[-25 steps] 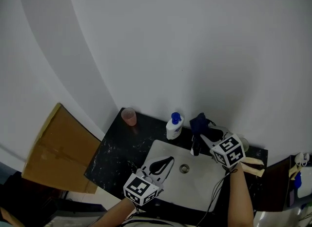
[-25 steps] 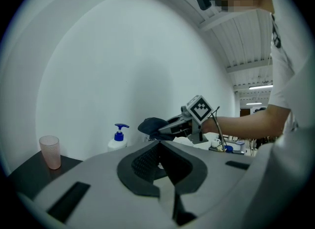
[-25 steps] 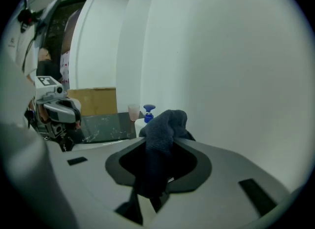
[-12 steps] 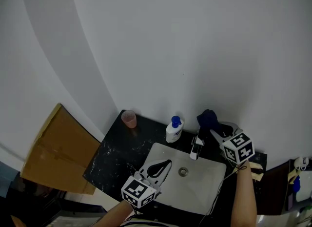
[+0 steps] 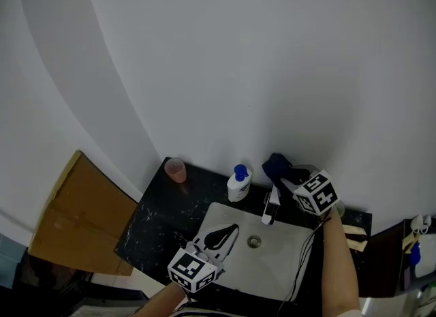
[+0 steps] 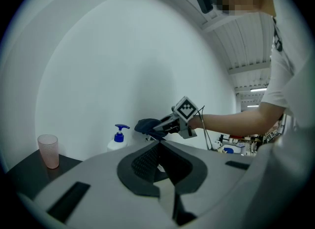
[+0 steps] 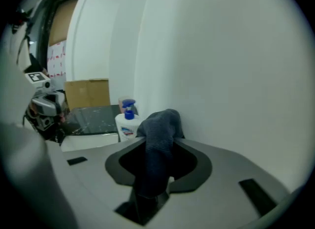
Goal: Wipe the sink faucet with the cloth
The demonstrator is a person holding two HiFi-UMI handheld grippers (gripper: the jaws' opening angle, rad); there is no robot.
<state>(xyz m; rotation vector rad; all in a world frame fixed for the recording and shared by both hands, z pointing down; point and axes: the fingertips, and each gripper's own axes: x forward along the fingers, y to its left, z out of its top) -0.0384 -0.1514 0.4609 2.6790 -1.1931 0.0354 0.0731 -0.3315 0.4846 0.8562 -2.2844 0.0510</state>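
A dark blue cloth point(image 5: 275, 165) is bunched in my right gripper point(image 5: 286, 175), whose jaws are shut on it. It hangs just behind the top of the chrome faucet point(image 5: 271, 206), close to the white wall. In the right gripper view the cloth point(image 7: 160, 134) drapes down between the jaws and hides the faucet. My left gripper point(image 5: 223, 234) hovers over the near left part of the white sink point(image 5: 283, 258), shut and holding nothing. The left gripper view has the right gripper point(image 6: 165, 126) and the cloth point(image 6: 146, 124) beyond my own left gripper point(image 6: 158, 145).
A white soap bottle with a blue pump point(image 5: 238, 183) stands left of the faucet. A pink cup point(image 5: 176, 170) sits at the back left corner of the black counter point(image 5: 160, 217). A cardboard box point(image 5: 82, 217) stands to the left of the counter.
My right gripper carried the cloth a little to the right of the faucet and then back to the left, behind its top. The left gripper stayed where it was.
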